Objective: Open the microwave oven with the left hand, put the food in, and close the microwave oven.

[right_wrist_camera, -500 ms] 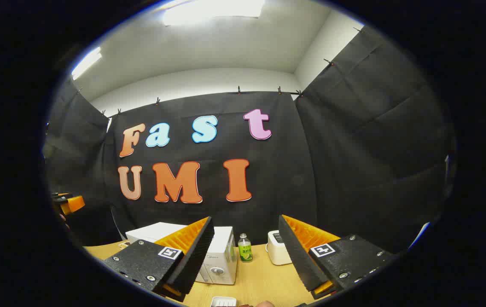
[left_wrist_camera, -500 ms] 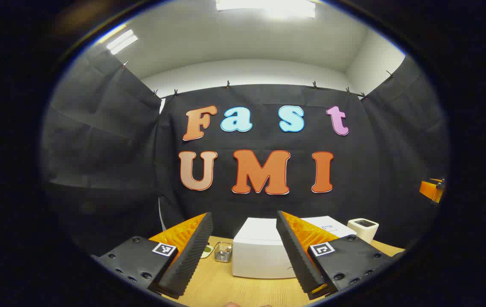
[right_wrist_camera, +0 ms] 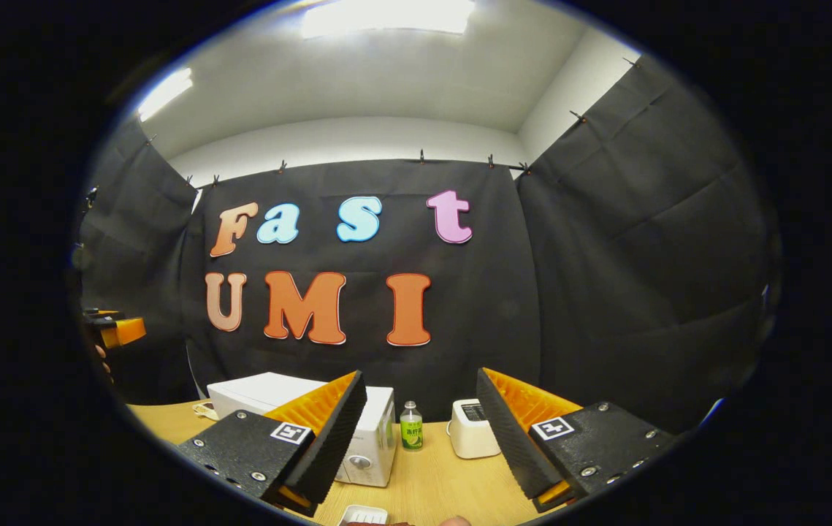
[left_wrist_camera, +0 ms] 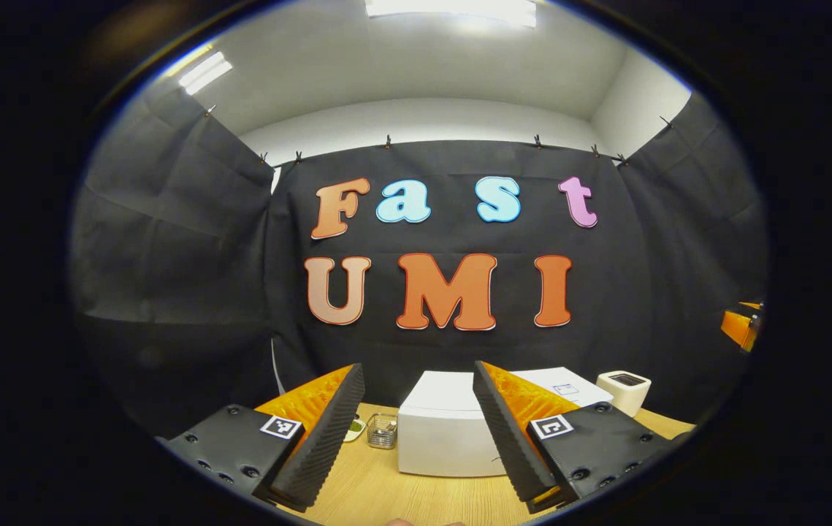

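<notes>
A white microwave oven (left_wrist_camera: 445, 435) stands shut on the wooden table (left_wrist_camera: 386, 497), straight ahead of my left gripper (left_wrist_camera: 416, 486), which is open and holds nothing. In the right gripper view the microwave oven (right_wrist_camera: 364, 438) sits left of centre, partly behind the left finger (right_wrist_camera: 328, 438). My right gripper (right_wrist_camera: 416, 486) is open and holds nothing, raised above the table (right_wrist_camera: 445, 482). A white dish (right_wrist_camera: 364, 516) peeks in at the bottom edge; its contents are hidden. The left gripper (right_wrist_camera: 112, 329) and a hand show at the far left of the right gripper view. The right gripper (left_wrist_camera: 741, 325) shows at the far right of the left gripper view.
A small white toaster-like box (right_wrist_camera: 472, 429) and a green-labelled bottle (right_wrist_camera: 410, 426) stand right of the microwave. A small wire basket (left_wrist_camera: 383, 431) and a little dish (left_wrist_camera: 354, 429) sit left of it. Black cloth walls close off the back and sides.
The right gripper has swung slightly left and tilted a little, so the microwave, bottle and box shifted right and down in its view. The left gripper barely moved.
</notes>
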Demonstrator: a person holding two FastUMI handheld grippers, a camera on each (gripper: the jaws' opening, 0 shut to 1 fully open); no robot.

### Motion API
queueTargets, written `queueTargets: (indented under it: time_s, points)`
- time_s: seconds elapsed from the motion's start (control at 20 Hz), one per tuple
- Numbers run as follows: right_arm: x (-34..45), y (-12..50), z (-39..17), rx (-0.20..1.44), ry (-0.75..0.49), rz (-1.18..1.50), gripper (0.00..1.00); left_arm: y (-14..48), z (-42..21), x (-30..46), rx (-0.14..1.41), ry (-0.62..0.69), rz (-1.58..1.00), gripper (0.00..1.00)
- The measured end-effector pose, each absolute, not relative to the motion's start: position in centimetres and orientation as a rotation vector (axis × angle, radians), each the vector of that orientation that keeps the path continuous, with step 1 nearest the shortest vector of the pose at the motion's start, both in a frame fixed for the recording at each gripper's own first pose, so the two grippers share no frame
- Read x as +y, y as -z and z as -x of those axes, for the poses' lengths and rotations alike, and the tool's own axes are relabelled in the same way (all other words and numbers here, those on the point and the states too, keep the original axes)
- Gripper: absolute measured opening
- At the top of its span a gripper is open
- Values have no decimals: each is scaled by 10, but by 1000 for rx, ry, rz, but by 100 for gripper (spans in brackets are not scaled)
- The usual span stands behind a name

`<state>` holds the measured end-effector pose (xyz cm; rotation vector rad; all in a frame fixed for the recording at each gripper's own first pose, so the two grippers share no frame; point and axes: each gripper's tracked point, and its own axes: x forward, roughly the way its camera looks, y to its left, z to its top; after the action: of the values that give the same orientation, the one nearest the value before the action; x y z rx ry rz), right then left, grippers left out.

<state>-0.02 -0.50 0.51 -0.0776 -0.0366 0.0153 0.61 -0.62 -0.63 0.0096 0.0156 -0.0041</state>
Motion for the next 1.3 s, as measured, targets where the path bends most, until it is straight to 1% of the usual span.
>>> queueTargets:
  time_s: [0.4,0.65,1.05,1.3]
  points:
    - [-8,-9,0,-70,-31,109,94,14,-5,-16,28,14,10,98]
    - [-22,-6,-3,-73,11,144,94,17,-7,-27,23,24,6,98]
    - [-43,-5,-5,-68,29,111,94,9,-8,-43,-12,33,14,98]
    - [-44,-4,-3,-74,20,109,94,11,-9,-64,-29,90,20,98]
